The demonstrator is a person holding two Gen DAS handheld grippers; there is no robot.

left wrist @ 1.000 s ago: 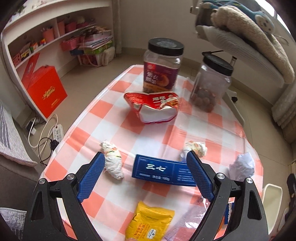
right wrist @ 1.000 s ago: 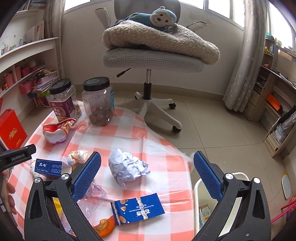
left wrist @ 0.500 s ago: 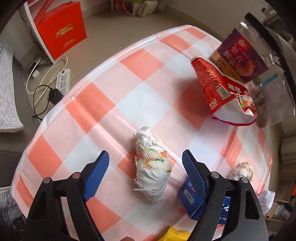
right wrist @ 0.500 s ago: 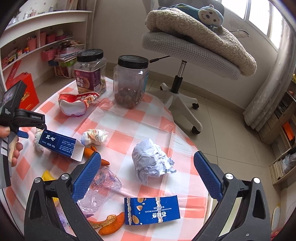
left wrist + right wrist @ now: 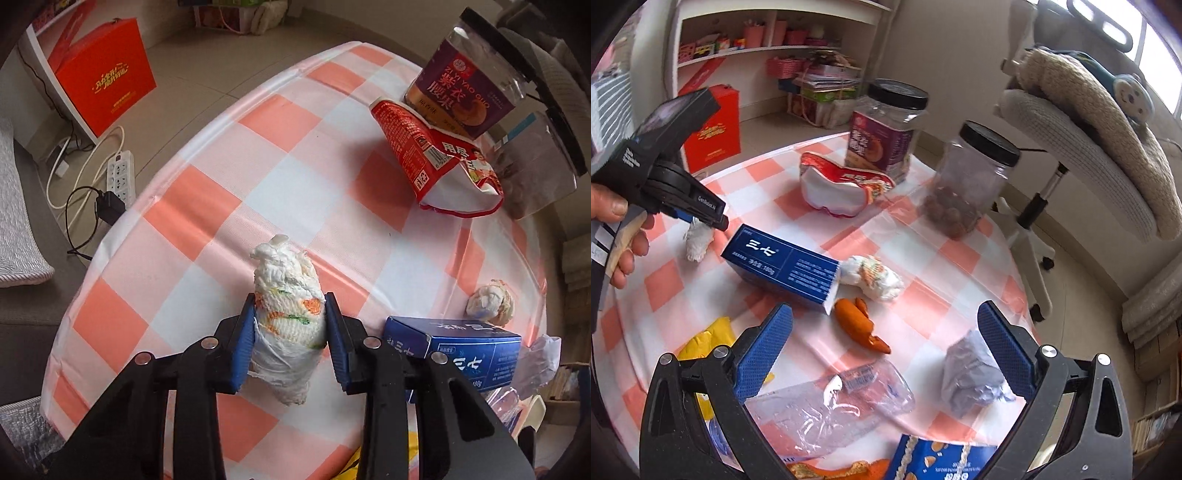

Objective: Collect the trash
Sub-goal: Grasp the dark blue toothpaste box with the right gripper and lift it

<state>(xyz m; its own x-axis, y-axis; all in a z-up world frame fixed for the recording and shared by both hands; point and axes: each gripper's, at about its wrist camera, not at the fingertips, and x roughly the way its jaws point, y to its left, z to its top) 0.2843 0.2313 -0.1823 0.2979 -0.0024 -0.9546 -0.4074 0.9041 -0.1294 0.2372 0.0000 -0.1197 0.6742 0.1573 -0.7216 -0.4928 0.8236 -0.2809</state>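
My left gripper [image 5: 290,339] is shut on a white crumpled tissue wad [image 5: 286,314] with orange and green print, low over the checked tablecloth [image 5: 229,206]; the same wad [image 5: 698,242] shows under the left gripper in the right wrist view. My right gripper [image 5: 886,354] is open and empty above a crushed clear plastic bottle [image 5: 834,402] and a crumpled grey paper ball [image 5: 971,373]. A blue box [image 5: 783,264], a second tissue wad [image 5: 871,277], orange peel [image 5: 858,325] and a torn red cup [image 5: 842,184] lie on the table.
Two black-lidded jars [image 5: 886,129] [image 5: 967,184] stand at the table's far side. A yellow packet [image 5: 709,336] and a blue snack packet [image 5: 942,458] lie near the front edge. An office chair [image 5: 1071,122] stands to the right; a red box [image 5: 103,96] and power strip [image 5: 120,175] are on the floor.
My left gripper moved down onto the tissue wad and closed on it. My right gripper swung left and lower over the table, staying open.
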